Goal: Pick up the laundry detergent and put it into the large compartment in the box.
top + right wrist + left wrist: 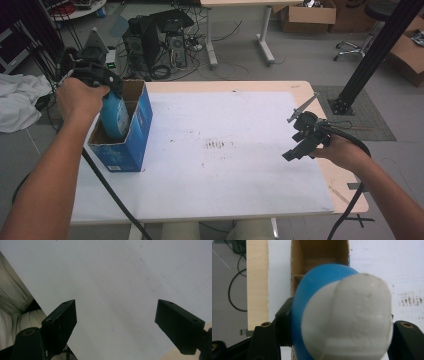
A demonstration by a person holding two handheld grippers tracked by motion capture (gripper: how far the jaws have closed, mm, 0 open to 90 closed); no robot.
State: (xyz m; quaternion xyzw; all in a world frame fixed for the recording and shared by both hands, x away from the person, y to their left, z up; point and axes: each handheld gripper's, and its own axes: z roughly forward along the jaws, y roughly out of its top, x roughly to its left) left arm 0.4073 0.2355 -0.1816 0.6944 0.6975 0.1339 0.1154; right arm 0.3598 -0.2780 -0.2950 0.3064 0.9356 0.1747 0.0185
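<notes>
At the left side of the surface, a blue bottle with a white cap stands partly inside the open blue cardboard box, its upper part pinched between the jaws of the left tool, which reaches down from above. Far to the right, near the surface's right edge, the right tool hangs above the white top with its jaws spread and nothing between them.

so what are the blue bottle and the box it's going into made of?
Blue bottle: looks like plastic, smooth, slightly glossy body, with a matte white cap showing moulding seams. Box: cardboard, raw brown inside, printed blue outside, with folded flaps.
</notes>
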